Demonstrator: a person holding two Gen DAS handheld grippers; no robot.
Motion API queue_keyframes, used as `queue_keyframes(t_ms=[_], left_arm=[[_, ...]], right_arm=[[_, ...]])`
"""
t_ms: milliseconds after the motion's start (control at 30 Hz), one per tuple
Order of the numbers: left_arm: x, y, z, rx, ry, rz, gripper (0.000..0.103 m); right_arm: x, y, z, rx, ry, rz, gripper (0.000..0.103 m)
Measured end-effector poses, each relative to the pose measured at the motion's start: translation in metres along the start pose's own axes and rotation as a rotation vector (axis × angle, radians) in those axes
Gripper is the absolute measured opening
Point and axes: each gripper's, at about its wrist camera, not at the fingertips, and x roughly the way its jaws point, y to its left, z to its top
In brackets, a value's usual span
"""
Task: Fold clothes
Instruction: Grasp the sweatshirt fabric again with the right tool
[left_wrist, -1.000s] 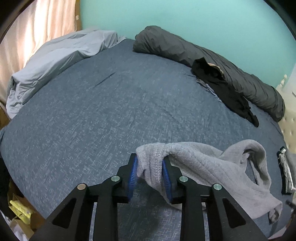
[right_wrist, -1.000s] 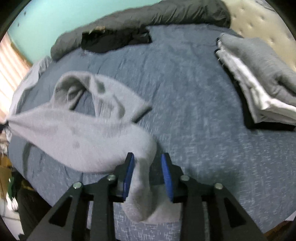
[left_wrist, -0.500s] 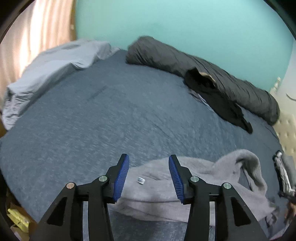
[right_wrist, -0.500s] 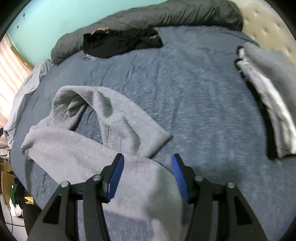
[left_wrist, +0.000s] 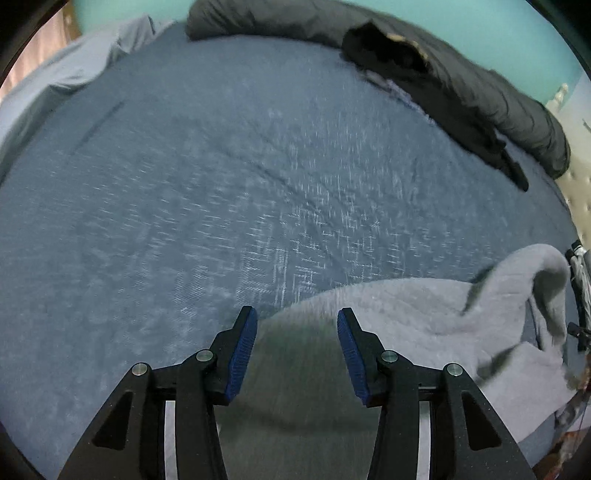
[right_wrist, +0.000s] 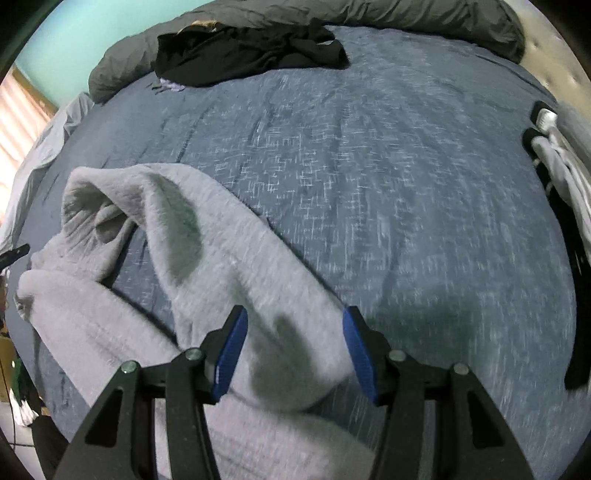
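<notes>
**Both grippers spread over grey sweater on bed**

L gripper (left_wrist: 294, 345): jaws apart, blue pads clear of cloth, w/ the grey sweater (left_wrist: 406, 332) lying below and between them. Nothing pinched. R gripper (right_wrist: 293, 345): same, jaws spread, sweater fabric (right_wrist: 229, 273) under the gap, pads not pressing it.

Sweater lies loose and rumpled on the near part of the blue bedspread (left_wrist: 221, 184), one sleeve curling up into a hump (right_wrist: 107, 199) on the L side of R view.

Mid bed bare. At R edge of R view, a stack of folded clothes (right_wrist: 565, 173), grey and white, well apart from sweater.

Far side: black garment (right_wrist: 240, 51) crumpled against a dark grey rolled duvet (left_wrist: 498, 107). Light grey bedding (left_wrist: 66, 74) bunched at far L corner. Teal wall behind.
</notes>
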Motion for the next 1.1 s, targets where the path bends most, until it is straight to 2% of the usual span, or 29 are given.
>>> queue_keyframes(t_ms=[100,233,300,333,367,400,433,467,533,767,900,1000,1100], left_arm=[[0.020,-0.007,0.002,0.026,0.026,-0.009,0.050],[0.033,-0.013,-0.005,0.058,0.037,-0.003,0.049],[0.034,-0.014,-0.012,0.061,0.033,-0.003,0.031],[0.034,-0.015,-0.015,0.063,0.032,-0.003,0.015],[0.033,-0.015,-0.018,0.063,0.031,-0.004,0.006],[0.032,-0.016,-0.021,0.062,0.029,-0.007,0.005],[0.029,-0.017,-0.025,0.063,0.024,-0.008,0.004],[0.026,-0.020,-0.028,0.068,0.020,-0.004,0.003],[0.013,-0.024,-0.033,0.082,-0.001,-0.002,0.002],[-0.071,-0.034,-0.038,0.097,-0.166,0.005,0.000],[-0.126,-0.040,-0.024,0.099,-0.266,0.010,0.000],[-0.152,-0.046,-0.016,0.112,-0.287,0.013,0.000],[-0.150,-0.049,-0.013,0.127,-0.255,0.009,0.000]], right_arm=[[0.013,0.006,0.007,-0.037,0.015,0.010,0.055],[0.037,0.013,0.010,-0.076,0.067,-0.030,0.055],[0.044,0.014,0.007,-0.081,0.082,-0.029,0.055],[0.044,0.015,0.006,-0.082,0.074,-0.030,0.053],[0.042,0.015,0.004,-0.080,0.062,-0.029,0.042],[0.038,0.016,0.002,-0.082,0.048,-0.032,0.036],[0.035,0.017,-0.001,-0.085,0.035,-0.037,0.019],[0.031,0.019,-0.003,-0.096,0.025,-0.050,0.011],[0.019,0.024,-0.008,-0.115,0.001,-0.048,0.007],[-0.058,0.019,-0.013,-0.107,-0.151,-0.089,0.005],[-0.109,0.009,0.001,-0.075,-0.255,-0.132,0.005],[-0.148,0.004,0.008,-0.054,-0.316,-0.141,0.005],[-0.176,0.006,0.009,-0.070,-0.342,-0.148,0.005]])
